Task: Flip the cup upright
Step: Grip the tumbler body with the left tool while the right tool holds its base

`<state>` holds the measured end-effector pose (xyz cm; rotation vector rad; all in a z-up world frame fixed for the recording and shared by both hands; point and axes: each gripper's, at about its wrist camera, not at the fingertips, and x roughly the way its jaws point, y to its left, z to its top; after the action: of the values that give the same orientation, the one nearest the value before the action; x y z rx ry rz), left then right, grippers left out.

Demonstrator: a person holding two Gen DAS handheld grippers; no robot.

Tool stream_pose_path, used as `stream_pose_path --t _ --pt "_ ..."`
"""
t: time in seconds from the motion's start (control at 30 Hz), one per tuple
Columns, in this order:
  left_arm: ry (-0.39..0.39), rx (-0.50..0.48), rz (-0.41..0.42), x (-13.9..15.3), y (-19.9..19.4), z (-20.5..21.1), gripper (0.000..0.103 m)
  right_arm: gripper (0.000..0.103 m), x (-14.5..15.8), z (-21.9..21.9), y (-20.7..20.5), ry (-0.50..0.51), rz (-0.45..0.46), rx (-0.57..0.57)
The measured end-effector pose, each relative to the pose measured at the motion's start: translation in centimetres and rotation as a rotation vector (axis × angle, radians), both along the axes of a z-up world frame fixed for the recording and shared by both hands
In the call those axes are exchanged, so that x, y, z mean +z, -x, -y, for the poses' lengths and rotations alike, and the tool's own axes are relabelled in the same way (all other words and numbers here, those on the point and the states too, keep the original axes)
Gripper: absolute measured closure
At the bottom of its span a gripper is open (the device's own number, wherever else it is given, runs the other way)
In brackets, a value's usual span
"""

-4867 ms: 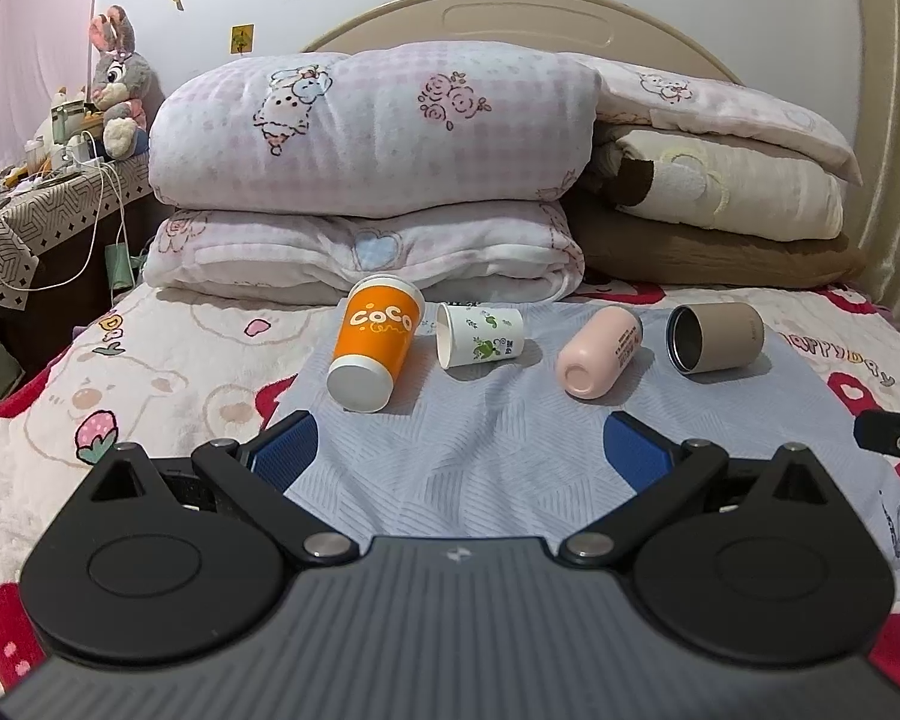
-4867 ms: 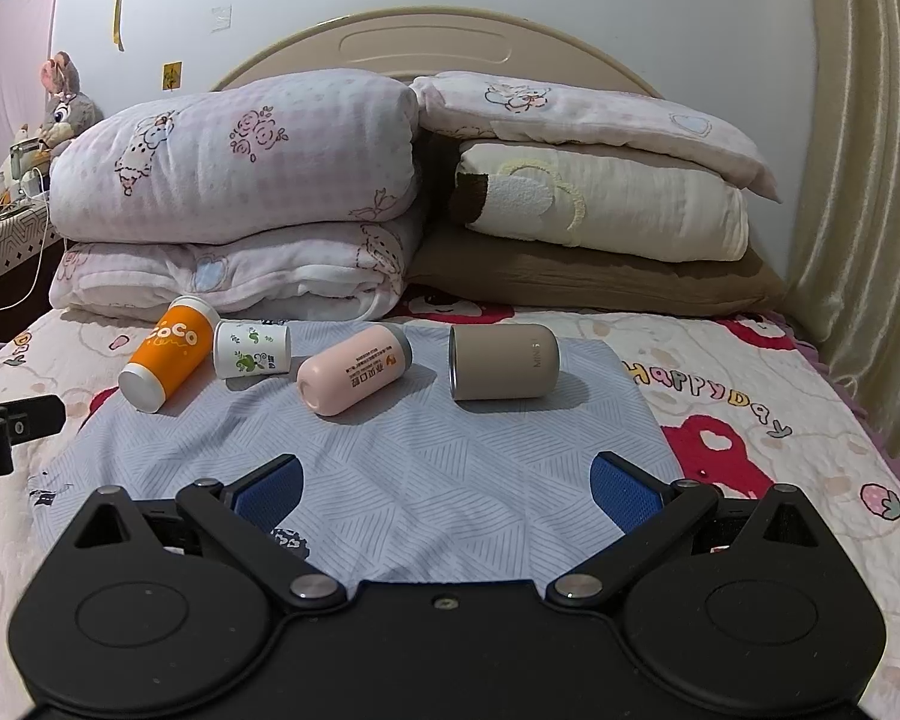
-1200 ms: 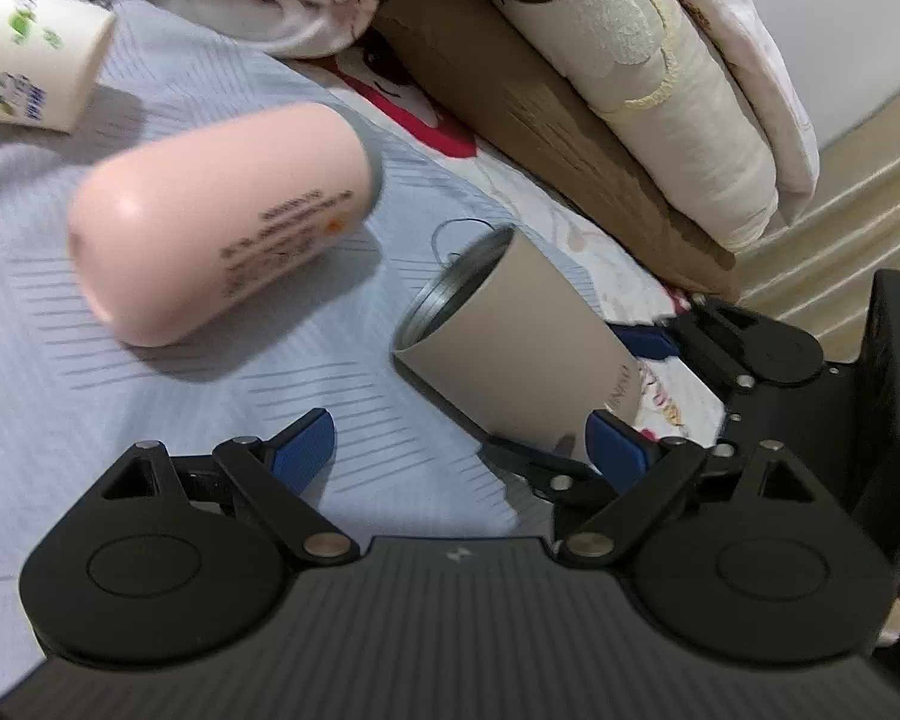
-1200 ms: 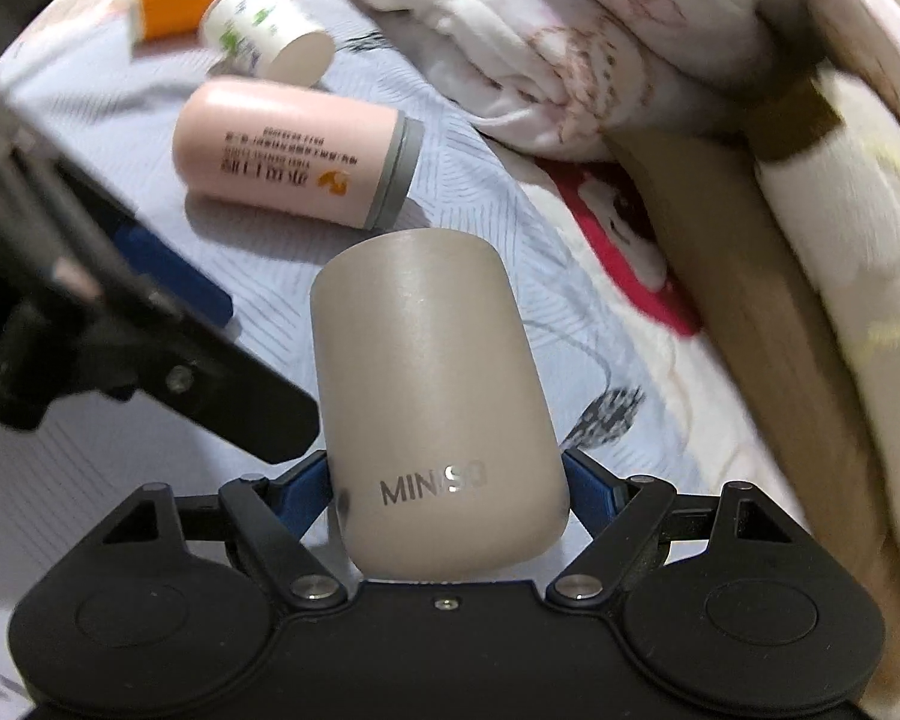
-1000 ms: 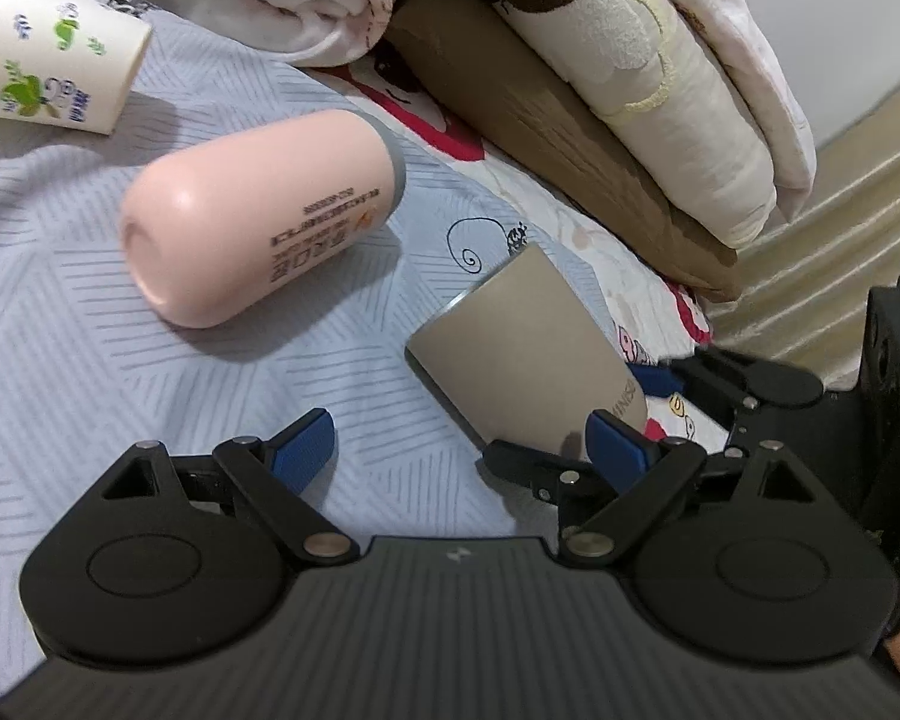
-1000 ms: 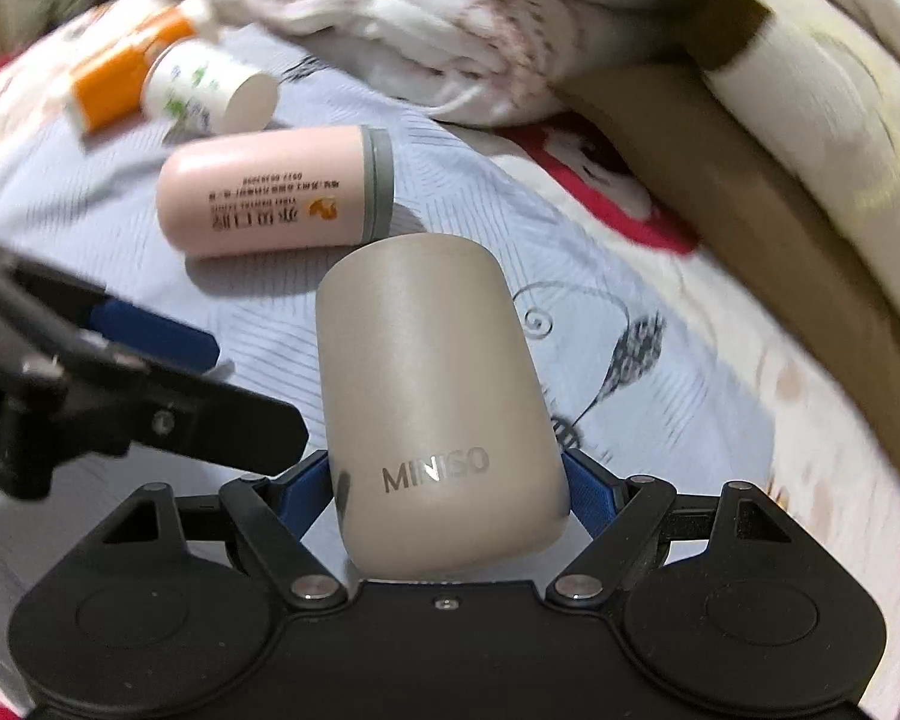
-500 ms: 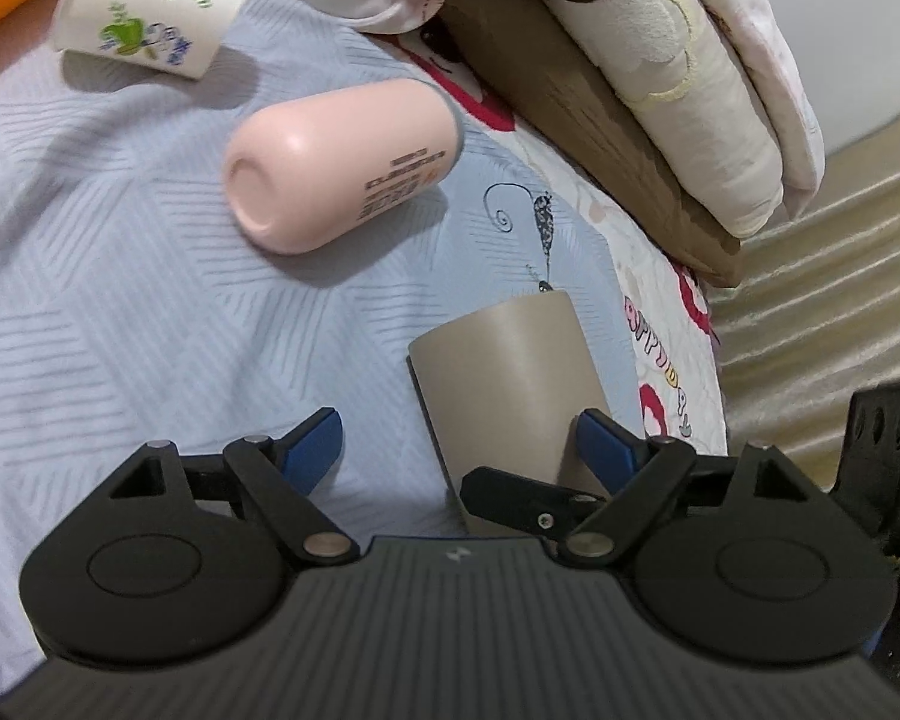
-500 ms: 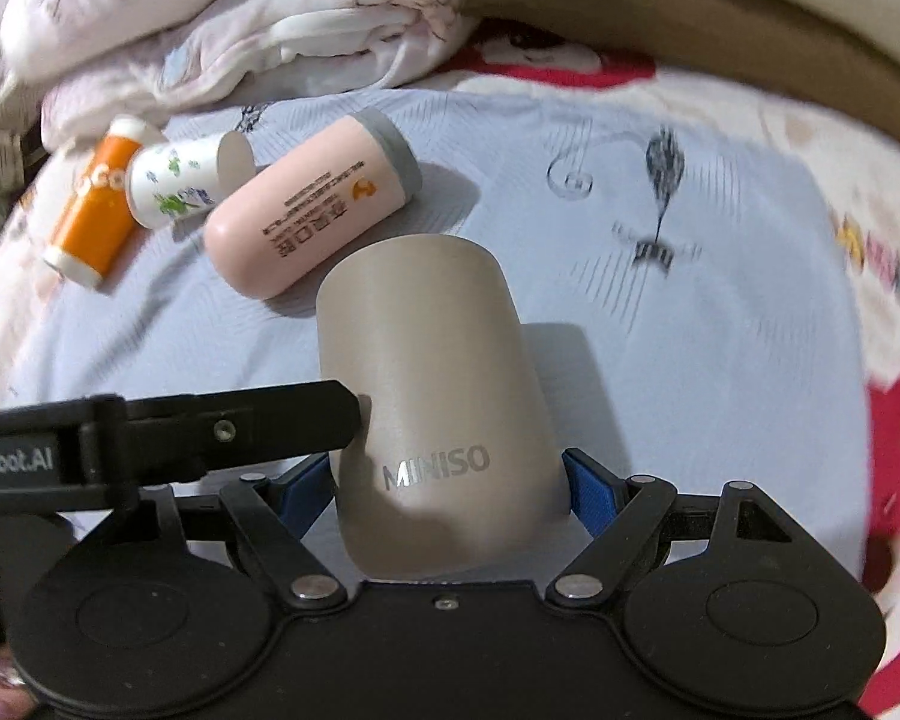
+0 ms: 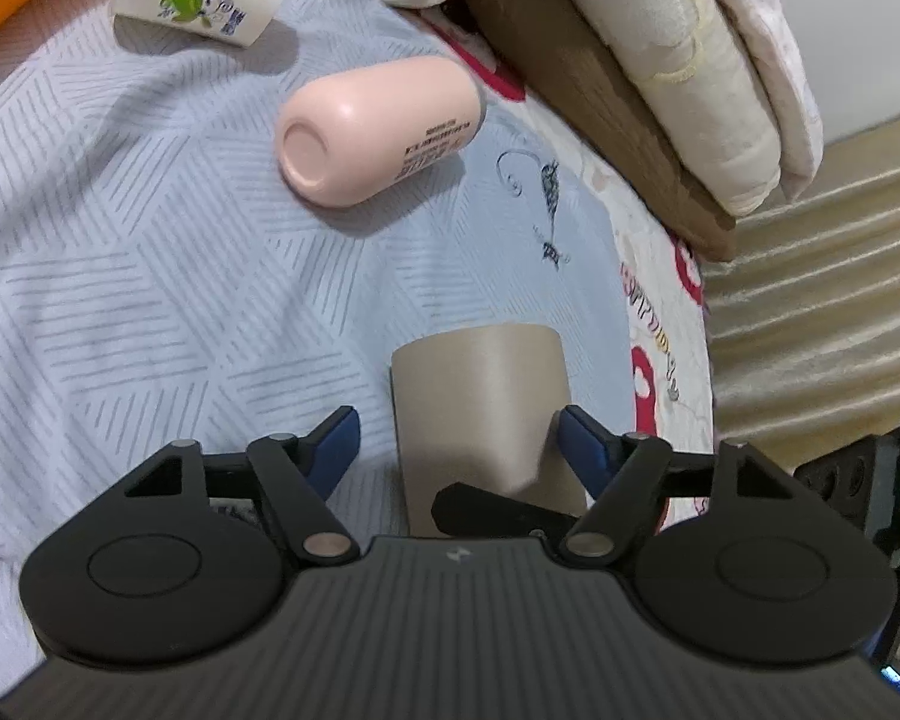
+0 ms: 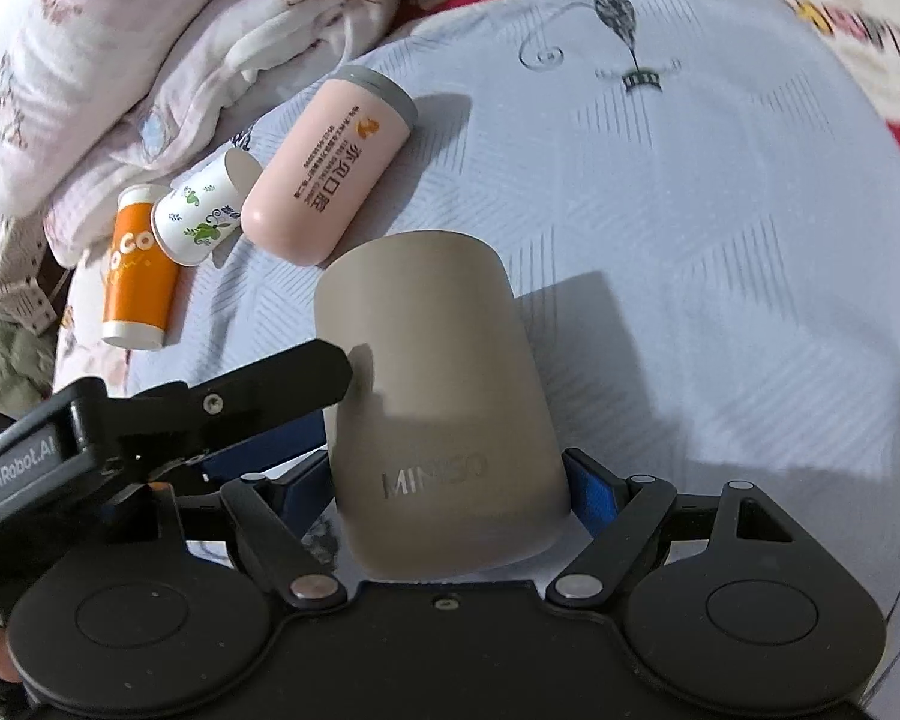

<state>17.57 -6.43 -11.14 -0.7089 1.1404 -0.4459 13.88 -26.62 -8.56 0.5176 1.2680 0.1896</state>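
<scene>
Now my right hand-held gripper [image 10: 450, 492] clamps the stiff, smooth beige cup [image 10: 432, 396] low in frame; my left hand-held gripper [image 9: 456, 444] straddles it, open.

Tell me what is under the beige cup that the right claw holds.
Below the beige cup lies the pale blue sheet, carrying its shadow. Whether the cup touches the sheet cannot be seen; its far end is hidden by its own body.
</scene>
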Motion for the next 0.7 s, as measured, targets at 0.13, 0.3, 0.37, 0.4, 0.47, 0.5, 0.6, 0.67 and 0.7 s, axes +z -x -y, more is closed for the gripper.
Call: stream_pose_path --t 0.13,0.3,0.37,0.4,0.47,0.5,0.6,0.67,0.7 --pt "0.008 -0.026 -0.04 0.1 0.3 -0.5 0.037 0.018 -0.2 -0.5 1.0 -0.045 -0.019 -0.043" --pt "-0.003 -0.099 -0.064 0.1 0.3 -0.5 0.038 0.02 -0.1 -1.7 2.6 -0.092 0.002 -0.07" --pt "-0.025 -0.135 -0.046 0.4 0.3 -0.2 0.038 0.02 0.1 -2.4 2.9 -0.064 0.033 -0.046" --pt "-0.04 -0.151 -0.034 0.6 0.3 0.1 0.038 0.018 0.1 -2.4 3.0 -0.058 0.043 -0.035" --pt "-0.081 -0.185 0.008 1.2 0.1 0.6 0.038 0.015 -0.1 -2.0 3.0 -0.087 0.054 -0.009" --pt "-0.101 -0.212 0.028 1.5 -0.1 0.9 0.037 0.015 -0.3 -1.7 2.9 -0.108 0.06 -0.005" --pt "-0.15 -0.291 0.077 2.0 -0.6 1.9 0.034 0.014 -0.3 -1.0 2.8 -0.088 0.095 0.006" --pt "-0.155 -0.335 0.086 2.0 -1.1 2.5 0.034 0.014 -0.2 -0.8 2.6 -0.087 0.124 0.029" --pt "-0.154 -0.35 0.086 2.0 -1.3 2.6 0.033 0.014 -0.2 -0.7 2.6 -0.094 0.129 0.037"
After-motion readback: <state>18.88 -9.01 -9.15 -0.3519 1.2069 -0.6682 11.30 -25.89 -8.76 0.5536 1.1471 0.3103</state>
